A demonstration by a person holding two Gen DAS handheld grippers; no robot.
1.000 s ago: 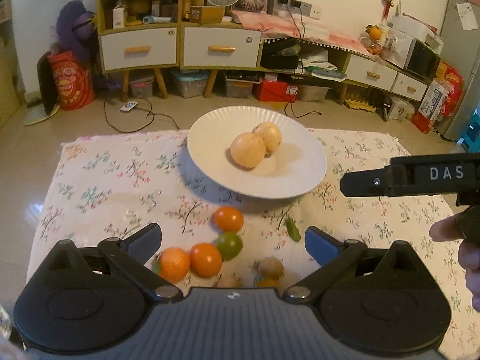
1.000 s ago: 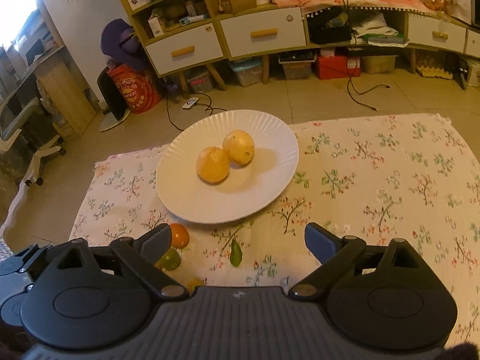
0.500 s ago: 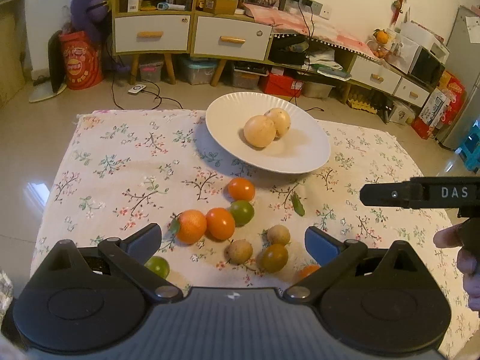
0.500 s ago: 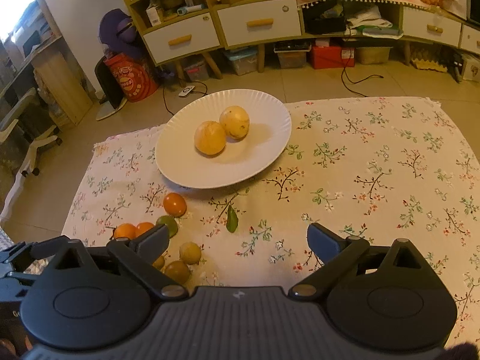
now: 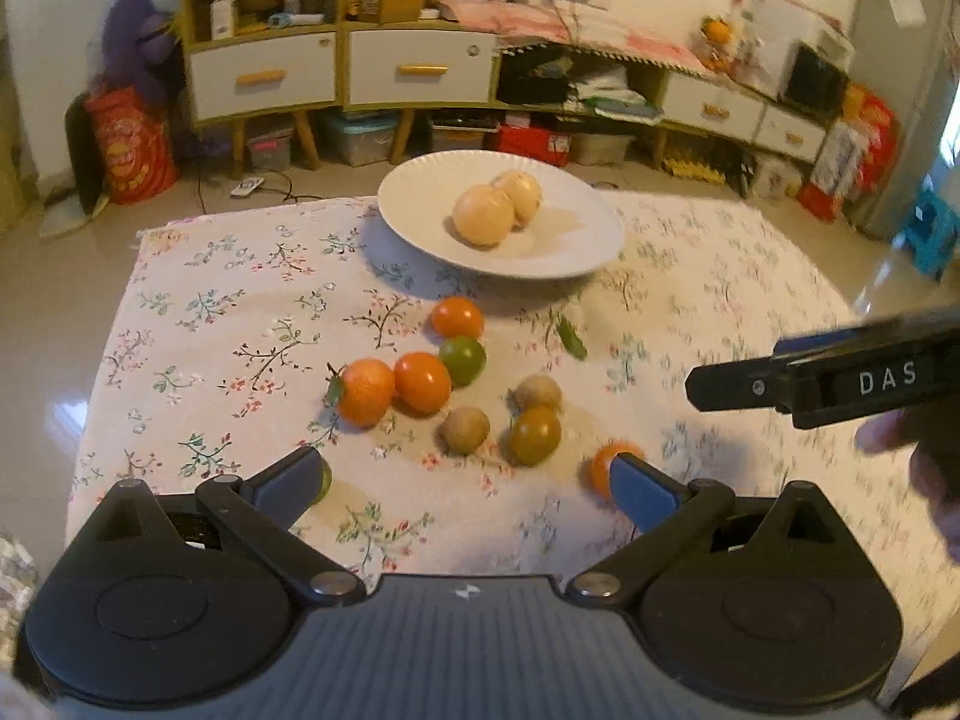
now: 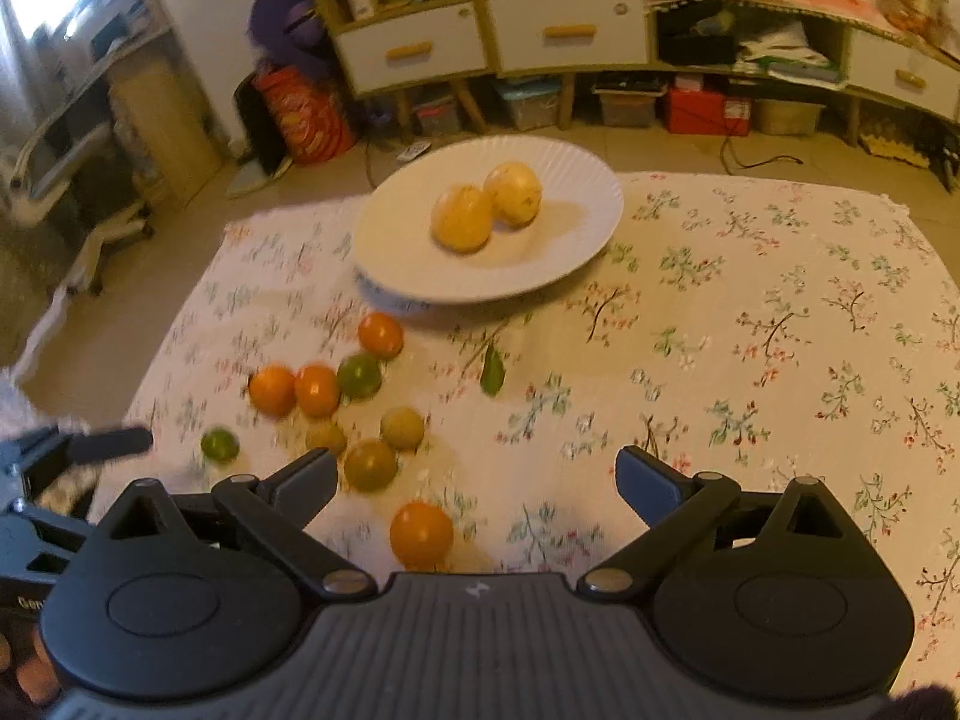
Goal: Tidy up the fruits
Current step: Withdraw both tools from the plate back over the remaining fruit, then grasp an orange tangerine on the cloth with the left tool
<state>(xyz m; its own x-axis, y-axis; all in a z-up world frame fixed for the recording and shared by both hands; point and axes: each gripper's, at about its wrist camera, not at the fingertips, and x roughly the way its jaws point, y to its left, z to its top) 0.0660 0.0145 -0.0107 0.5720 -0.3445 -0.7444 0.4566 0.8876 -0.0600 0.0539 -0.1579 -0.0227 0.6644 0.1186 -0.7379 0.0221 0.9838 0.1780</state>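
on the floral cloth [image 5: 240,312], loose fruits [image 5: 420,381] lie ahead of both spread, seemingly empty tongs [image 5: 462,480].

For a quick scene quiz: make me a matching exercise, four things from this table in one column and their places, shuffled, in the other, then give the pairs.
Things
1. two pale yellow fruits
2. loose green leaf
3. lone orange fruit
4. white plate

Places
A. flat on the cloth, just in front of the plate
B. at the far middle of the floral cloth
C. side by side on the plate
D. nearest the right gripper, apart from the cluster

Pairs: 1-C, 2-A, 3-D, 4-B
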